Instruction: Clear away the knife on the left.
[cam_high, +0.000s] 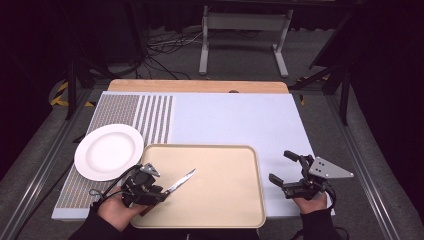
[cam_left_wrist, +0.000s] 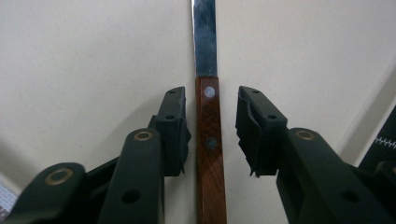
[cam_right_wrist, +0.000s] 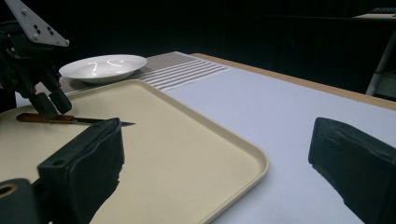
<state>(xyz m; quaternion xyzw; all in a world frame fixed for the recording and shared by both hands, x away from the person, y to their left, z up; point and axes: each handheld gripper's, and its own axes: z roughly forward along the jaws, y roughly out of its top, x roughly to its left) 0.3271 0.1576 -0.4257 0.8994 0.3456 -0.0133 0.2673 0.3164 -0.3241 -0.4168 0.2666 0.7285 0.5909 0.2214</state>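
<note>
A knife (cam_high: 181, 182) with a brown wooden handle (cam_left_wrist: 209, 140) and a steel blade (cam_left_wrist: 205, 37) lies on the beige tray (cam_high: 225, 200), blade pointing toward the far right. My left gripper (cam_high: 159, 193) is open and straddles the handle, one jaw on each side with a gap on the right side. The left gripper view shows the left gripper (cam_left_wrist: 211, 100) low over the tray. My right gripper (cam_high: 280, 166) is open and holds nothing, just right of the tray over the pale mat. In the right gripper view, the knife (cam_right_wrist: 70, 120) lies under the left gripper (cam_right_wrist: 46, 100).
A white plate (cam_high: 109, 151) sits to the left of the tray on the striped part of the mat (cam_high: 150, 117). The pale mat (cam_high: 235, 117) stretches behind the tray. The tray's raised rim (cam_right_wrist: 252, 156) lies just left of my right gripper (cam_right_wrist: 217, 140).
</note>
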